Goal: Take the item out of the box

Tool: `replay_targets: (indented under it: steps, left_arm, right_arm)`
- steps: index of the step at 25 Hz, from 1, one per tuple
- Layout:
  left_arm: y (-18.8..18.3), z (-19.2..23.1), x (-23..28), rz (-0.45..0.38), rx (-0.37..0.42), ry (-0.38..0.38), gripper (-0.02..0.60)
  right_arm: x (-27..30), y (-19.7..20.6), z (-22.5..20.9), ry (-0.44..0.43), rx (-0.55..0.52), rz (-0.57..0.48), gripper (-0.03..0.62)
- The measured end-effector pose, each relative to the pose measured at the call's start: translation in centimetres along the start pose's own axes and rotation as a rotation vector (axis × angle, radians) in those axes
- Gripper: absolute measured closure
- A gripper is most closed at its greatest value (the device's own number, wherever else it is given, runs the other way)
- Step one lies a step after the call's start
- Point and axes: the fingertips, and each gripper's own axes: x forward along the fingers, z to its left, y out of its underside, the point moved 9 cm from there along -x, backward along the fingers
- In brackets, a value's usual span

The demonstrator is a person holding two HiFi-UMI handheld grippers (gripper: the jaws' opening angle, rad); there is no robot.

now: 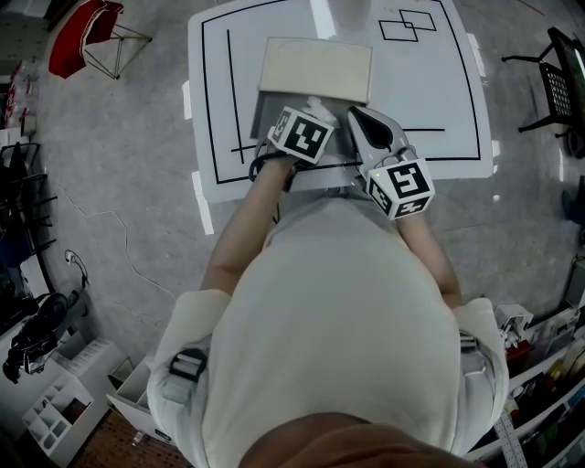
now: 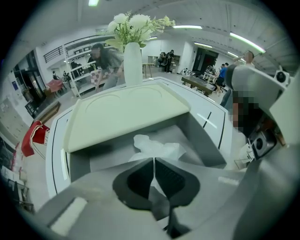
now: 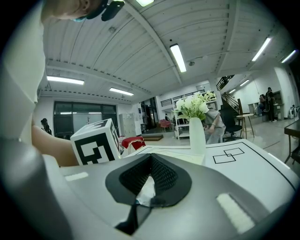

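Left gripper view showed the left gripper [image 2: 153, 160] pinching a fold of the white crumpled film-like item [image 2: 157, 144], which lay inside the open grey box [image 2: 208, 143] by the white table's [image 1: 439, 101] near edge. It seemed light, soft and slippery, so a bunched fold was the safest hold. The right gripper's [image 3: 150, 157] jaws were pressed together.

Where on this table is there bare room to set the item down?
Widest free patch: bare table right of the box, below the drawn squares. A narrower strip runs left of the box. Crowded: the near edge, where the left hand-held gripper, shut on the white item, and the right hand-held gripper sit.
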Motion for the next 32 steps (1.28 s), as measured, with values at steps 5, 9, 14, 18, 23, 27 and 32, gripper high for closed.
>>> replay_targets:
  steps: [5, 9, 14, 18, 23, 27, 32]
  left_arm:
    - [0.5, 0.1, -0.9, -0.042, -0.012, 0.019, 0.572]
    - [0.9, 0.5, -1.3, -0.076, -0.027, 0.030, 0.574]
    - [0.9, 1.4, -3.2, -0.164, -0.039, 0.002, 0.575]
    - [0.6, 2.4, -5.6, -0.233, -0.016, -0.052, 0.575]
    - [3.2, 0.2, -7.7, -0.271, -0.036, 0.009, 0.575]
    - [4.3, -0.3, -9.1, -0.310, -0.030, 0.017, 0.575]
    - [6.5, -0.6, -10.3, -0.362, -0.036, 0.019, 0.575]
  right_arm:
    - [-0.6, 0.0, 0.9, 0.018, -0.002, -0.001, 0.597]
    - [-0.8, 0.3, 1.2, 0.033, -0.001, 0.002, 0.597]
    - [-1.1, 0.8, 2.5, 0.043, -0.007, -0.001, 0.597]
    - [-1.2, 0.9, 3.7, 0.056, -0.012, -0.009, 0.597]
    - [-3.9, 0.7, 6.6, 0.080, -0.021, -0.024, 0.597]
    - [-4.8, 0.9, 8.2, 0.098, -0.022, -0.033, 0.597]
    - [-5.6, 1.8, 10.4, 0.121, -0.018, -0.043, 0.597]
